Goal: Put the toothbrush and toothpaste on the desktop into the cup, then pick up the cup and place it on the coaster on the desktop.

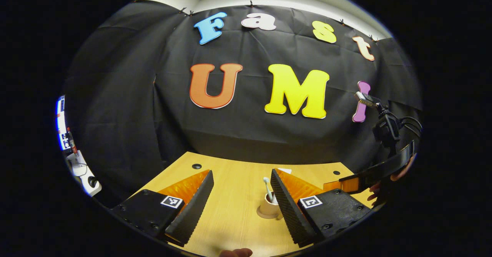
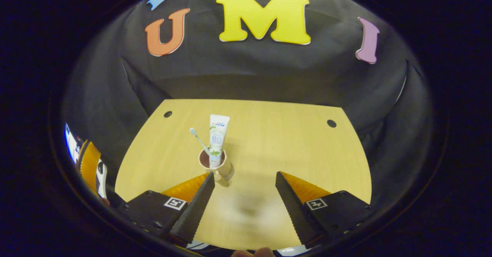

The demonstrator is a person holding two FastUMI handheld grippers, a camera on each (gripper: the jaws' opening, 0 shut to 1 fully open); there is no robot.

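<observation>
Wooden table [image 2: 288,145] carries the cup [image 2: 213,164], which I see standing upright with the toothbrush [image 2: 198,138] and the toothpaste [image 2: 217,140] already inside it, both leaning slightly and pointing up past the rim. In the left gripper view the cup [image 1: 269,207] sits on a round tan disc that I take to be the coaster [image 1: 265,214], so I judge the task complete or nearly so. My left gripper [image 1: 242,201] has its jaws wide apart and holds nothing; the cup lies just ahead, toward the right-hand finger. My right gripper [image 2: 244,203] is likewise spread wide and empty; the cup stands just ahead and to the left of its gap, near the left-hand fingertip. The cup's long axis is vertical. Both grippers are near, and I cannot tell which is nearer. Any further move should be a straight retreat, avoiding the protruding toothbrush.
</observation>
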